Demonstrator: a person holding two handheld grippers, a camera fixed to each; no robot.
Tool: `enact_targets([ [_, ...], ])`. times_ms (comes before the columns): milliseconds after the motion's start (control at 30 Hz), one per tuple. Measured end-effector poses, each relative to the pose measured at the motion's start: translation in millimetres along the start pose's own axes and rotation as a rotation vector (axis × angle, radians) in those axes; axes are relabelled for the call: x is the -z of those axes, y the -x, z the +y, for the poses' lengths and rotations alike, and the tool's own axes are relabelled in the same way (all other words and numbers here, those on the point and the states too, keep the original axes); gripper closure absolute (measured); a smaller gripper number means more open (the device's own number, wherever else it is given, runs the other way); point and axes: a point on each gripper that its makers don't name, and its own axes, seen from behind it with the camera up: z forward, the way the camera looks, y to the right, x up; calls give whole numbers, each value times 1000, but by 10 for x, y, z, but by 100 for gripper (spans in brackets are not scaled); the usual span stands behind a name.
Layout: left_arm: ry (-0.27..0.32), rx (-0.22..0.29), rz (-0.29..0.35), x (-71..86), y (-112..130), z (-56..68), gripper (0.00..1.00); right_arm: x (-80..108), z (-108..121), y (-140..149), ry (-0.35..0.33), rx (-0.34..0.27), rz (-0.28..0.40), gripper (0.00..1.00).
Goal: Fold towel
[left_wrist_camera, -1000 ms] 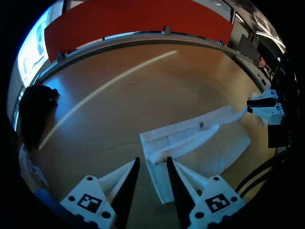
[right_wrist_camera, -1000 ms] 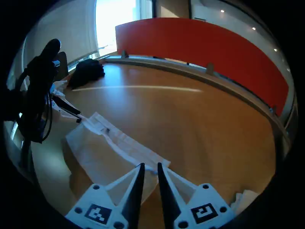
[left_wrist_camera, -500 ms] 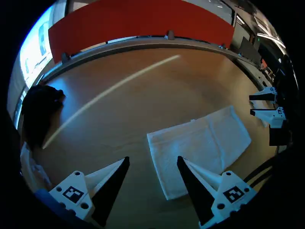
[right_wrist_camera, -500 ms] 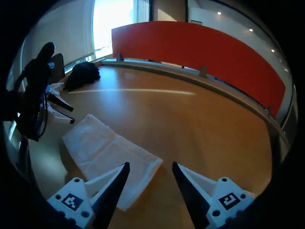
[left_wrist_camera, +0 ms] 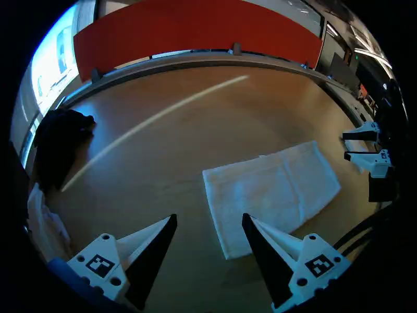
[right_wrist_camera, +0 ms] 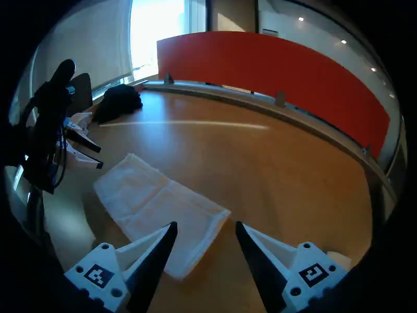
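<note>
Locate towel point(left_wrist_camera: 271, 190) flat on surface point(left_wrist_camera: 172, 120), long axis running from left gripper point(left_wrist_camera: 208, 235) to right gripper point(right_wrist_camera: 206, 240), one short end just ahead of each. Note fingers point(left_wrist_camera: 154, 245) of both spread wide, holding nothing. Treat both as about equally near.

A wooden table point(left_wrist_camera: 182, 130) with a smooth orange-brown top is shown. A white towel point(left_wrist_camera: 271, 188) is laid flat on it (folded into a rectangle, edges roughly aligned). A dark bundle point(left_wrist_camera: 60, 141) is placed well apart from the towel, near the table's edge. The far edge is bounded by a red partition point(left_wrist_camera: 198, 26).
</note>
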Motion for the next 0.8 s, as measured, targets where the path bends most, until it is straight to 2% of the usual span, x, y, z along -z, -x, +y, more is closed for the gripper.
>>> enact_targets([
  [367, -28, 39, 4, 204, 283, -7, 8, 111, -138, 152, -13, -7, -9, 14],
  [633, -49, 89, 17, 337, 444, -56, 7, 118, -199, 193, -28, 13, -11, 14],
  [800, -61, 102, 17, 397, 531, -93, 7, 110, -218, 212, -38, 24, -16, 14],
])
